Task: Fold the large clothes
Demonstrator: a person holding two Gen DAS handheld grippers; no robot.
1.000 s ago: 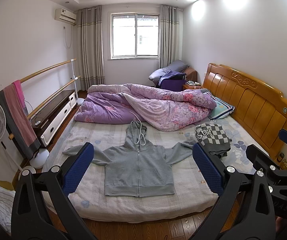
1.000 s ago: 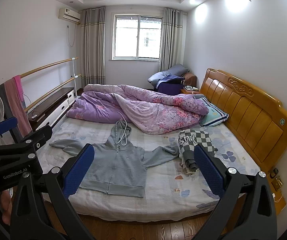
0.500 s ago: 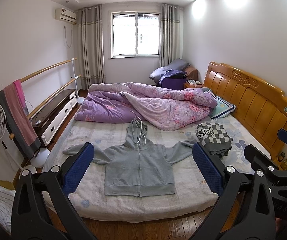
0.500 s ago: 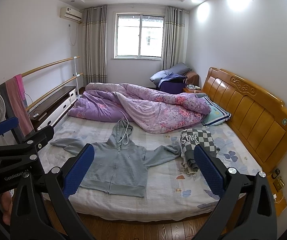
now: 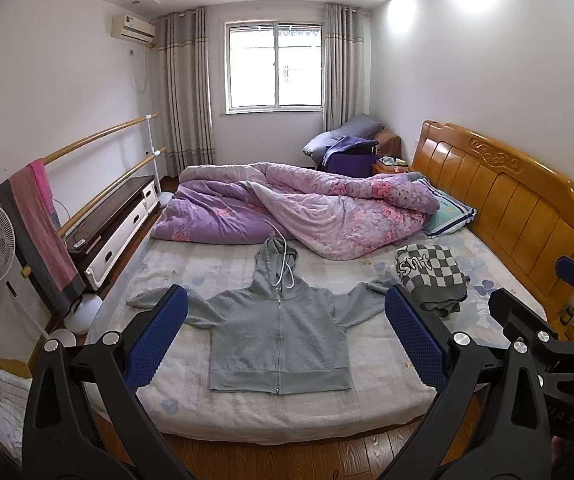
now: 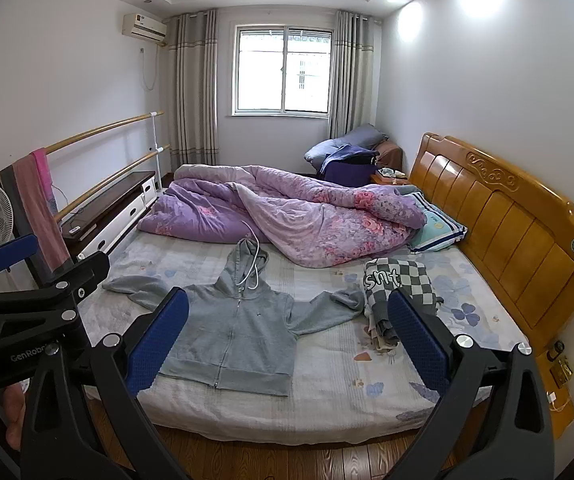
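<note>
**Hoodie lay flat ahead, both grippers spread and well short of it**

Left wrist view: the left gripper (image 5: 283,336) had its blue fingers (image 5: 159,336) spread wide with nothing between them. The grey hoodie (image 5: 279,340) lay face up on the bed (image 5: 247,408), zipped, its long axis running from the hem at 6 o'clock to the hood at 12 o'clock, sleeves stretched out toward 9 and 3 o'clock. It sat dead ahead, framed between the fingers, apart from them. A folded checkered garment (image 5: 431,276) lay just beside the 3 o'clock sleeve end, and a purple quilt (image 5: 295,212) was bunched beyond the hood.

Right wrist view: the right gripper (image 6: 287,340) was likewise spread and empty. Here the hoodie (image 6: 231,336) lay toward 11 o'clock, off to the left of centre, its right sleeve reaching to 1 o'clock near the checkered garment (image 6: 399,284). The left gripper's frame (image 6: 39,304) showed at 9 o'clock.

Judged from both views, the left gripper was better lined up with the body and each gripper faced the sleeve on its own side.
</note>
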